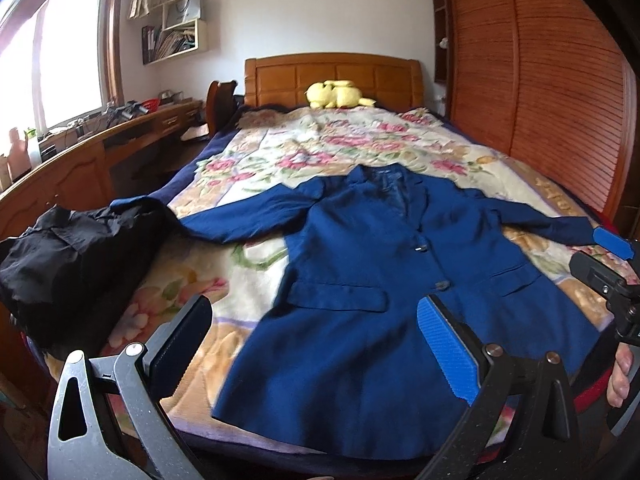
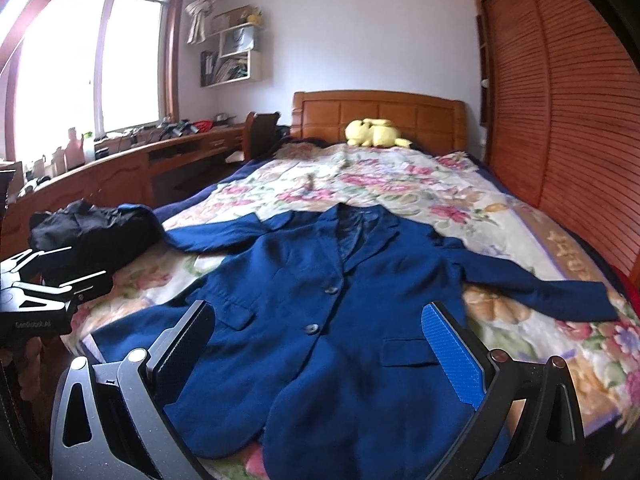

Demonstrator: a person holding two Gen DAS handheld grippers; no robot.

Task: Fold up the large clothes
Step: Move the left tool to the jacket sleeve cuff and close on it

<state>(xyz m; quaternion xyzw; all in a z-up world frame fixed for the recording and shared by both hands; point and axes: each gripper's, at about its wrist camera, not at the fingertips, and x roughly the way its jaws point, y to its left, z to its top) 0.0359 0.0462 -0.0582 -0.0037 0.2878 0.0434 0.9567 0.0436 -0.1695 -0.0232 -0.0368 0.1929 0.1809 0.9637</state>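
Blue jacket (image 1: 360,280) lies flat and unfolded near the bed's (image 1: 256,152) foot edge. Left claw (image 1: 316,344) and right claw (image 2: 316,352) both gape apart, holding nothing. No fold started.

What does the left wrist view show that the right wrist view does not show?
Only the left wrist view shows the right gripper from the side, at its right edge, with the person's fingers below it. Only the right wrist view shows the left gripper at its left edge, and the whole right sleeve to its cuff. Both show the blue jacket lying flat and buttoned on the floral blanket, the black garment beside it, and the yellow toy. Both grippers are open, holding nothing.
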